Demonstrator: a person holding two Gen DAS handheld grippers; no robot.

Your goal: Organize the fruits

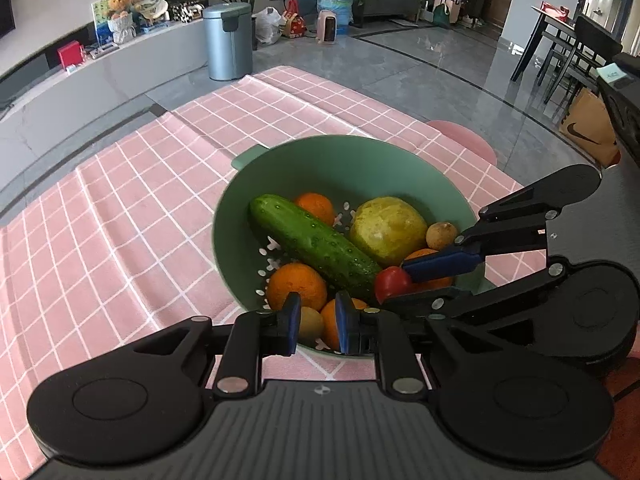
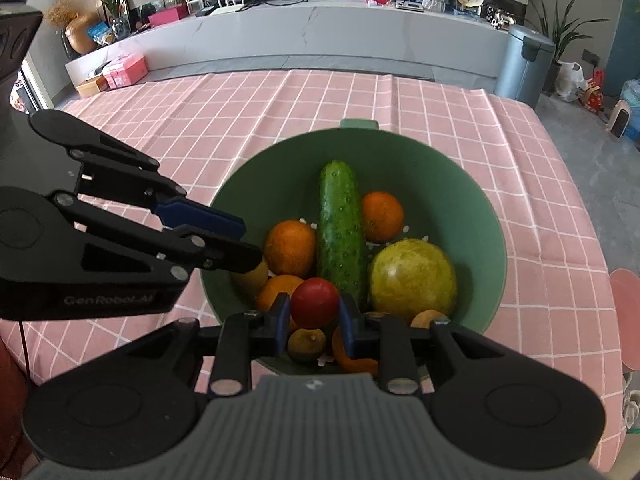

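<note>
Tomato (image 2: 314,302), cucumber (image 2: 341,236), oranges in green colander (image 2: 472,216)

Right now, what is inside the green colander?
The green colander holds a cucumber lying over oranges, a large yellow-green fruit, a red tomato and small brown fruits. Anything beneath the pile is covered.

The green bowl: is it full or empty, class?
Partly full. The green bowl holds a cucumber, oranges, a red tomato and a large yellow-green fruit.
</note>
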